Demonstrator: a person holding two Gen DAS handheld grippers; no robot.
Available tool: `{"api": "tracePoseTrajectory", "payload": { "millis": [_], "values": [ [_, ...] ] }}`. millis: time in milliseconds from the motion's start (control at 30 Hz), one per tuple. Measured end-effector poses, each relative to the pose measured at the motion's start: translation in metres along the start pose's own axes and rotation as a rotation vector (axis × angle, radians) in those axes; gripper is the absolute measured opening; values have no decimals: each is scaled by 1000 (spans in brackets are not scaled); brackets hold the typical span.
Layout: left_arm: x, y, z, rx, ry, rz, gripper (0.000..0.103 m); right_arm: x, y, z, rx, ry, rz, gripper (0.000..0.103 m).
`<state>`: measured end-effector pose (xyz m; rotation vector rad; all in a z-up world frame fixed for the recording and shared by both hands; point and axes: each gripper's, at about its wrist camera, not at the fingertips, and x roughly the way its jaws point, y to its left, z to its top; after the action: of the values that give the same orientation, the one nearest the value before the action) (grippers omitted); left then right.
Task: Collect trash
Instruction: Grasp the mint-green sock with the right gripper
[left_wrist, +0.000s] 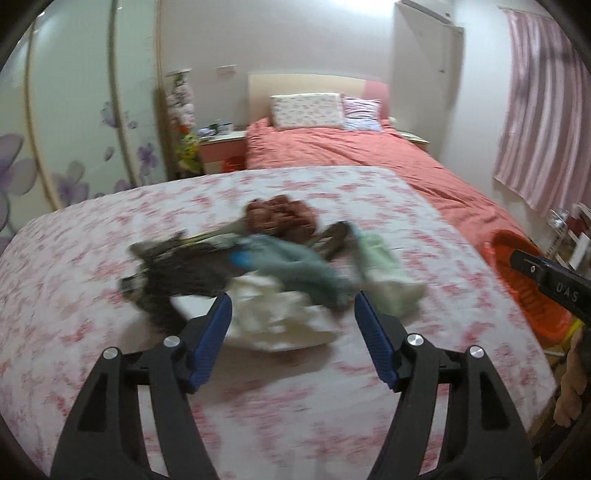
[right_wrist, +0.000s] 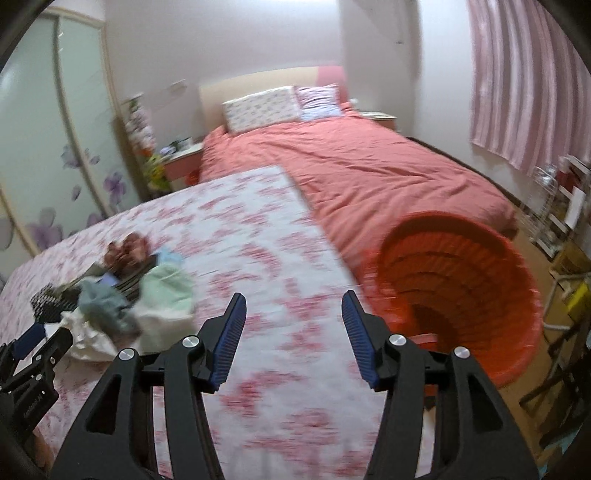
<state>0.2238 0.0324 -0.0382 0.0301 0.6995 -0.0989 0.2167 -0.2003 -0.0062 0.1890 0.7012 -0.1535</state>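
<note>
Left wrist: left gripper (left_wrist: 291, 310) released, nothing between its fingers, hanging over the near edge of a blurred trash pile (left_wrist: 258, 266) on the floral sheet (left_wrist: 92, 295). Orange basket (left_wrist: 532, 291) far right.

Right wrist: right gripper (right_wrist: 293, 314) released, empty, over bare sheet; pile left, basket just right.

pile of cloth items (left_wrist: 266, 266) motion-blurred, pieces can't be told apart; orange basket (left_wrist: 532, 291) partly hidden behind the other gripper; floral cover (right_wrist: 258, 258) smeared, print unreadable
</note>
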Motion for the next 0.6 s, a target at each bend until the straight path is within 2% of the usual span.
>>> {"api": "tracePoseTrajectory", "payload": {
  "millis": [67,133,233,400,600],
  "values": [
    [1,16,-4,-24,10,11,68,8,20,-3,-29,15,27,57],
    [2,30,-9,-47,22,17,68,16,38,-5,-58,28,55,63],
    [4,45,-15,-68,40,25,68,26,60,-9,-91,40,89,64],
    [7,55,-22,-89,57,12,68,43,89,-14,-127,84,134,64],
    [14,57,-24,-111,73,-11,68,57,103,-16,-149,113,126,63]
  ]
}}
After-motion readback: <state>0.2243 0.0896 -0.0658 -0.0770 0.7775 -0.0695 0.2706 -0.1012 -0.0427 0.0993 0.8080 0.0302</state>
